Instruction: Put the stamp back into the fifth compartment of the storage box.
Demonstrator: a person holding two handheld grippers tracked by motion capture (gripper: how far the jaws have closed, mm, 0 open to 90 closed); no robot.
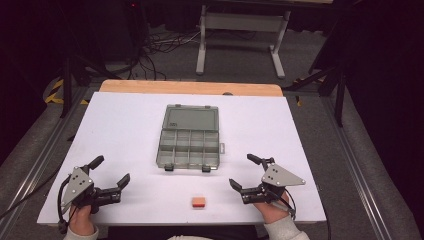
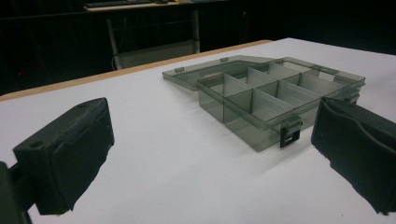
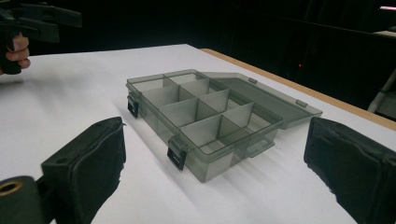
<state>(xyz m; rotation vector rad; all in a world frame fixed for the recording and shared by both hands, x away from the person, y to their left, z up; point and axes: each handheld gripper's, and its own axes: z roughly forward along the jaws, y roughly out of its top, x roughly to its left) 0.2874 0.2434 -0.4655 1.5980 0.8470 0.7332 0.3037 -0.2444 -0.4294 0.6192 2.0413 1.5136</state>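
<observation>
Both grippers, left [image 1: 111,172] & right [image 1: 247,172], jaws spread, empty, low in frame. Block [image 1: 198,201] lies bottom centre, btwn them; box [image 1: 190,147] open mid-frame. Probably pick block next: come straight down, pinch its short sides squarely.

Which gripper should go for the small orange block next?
Right, slightly. The right gripper sits nearer the orange block than the left gripper, open, nothing between. Both are close, so it's marginal.

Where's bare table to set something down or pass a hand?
Wide bare strips on the white table flank the open grey compartment box, left and right. Between the open left gripper and open right gripper, the near strip holds a small orange block.
</observation>
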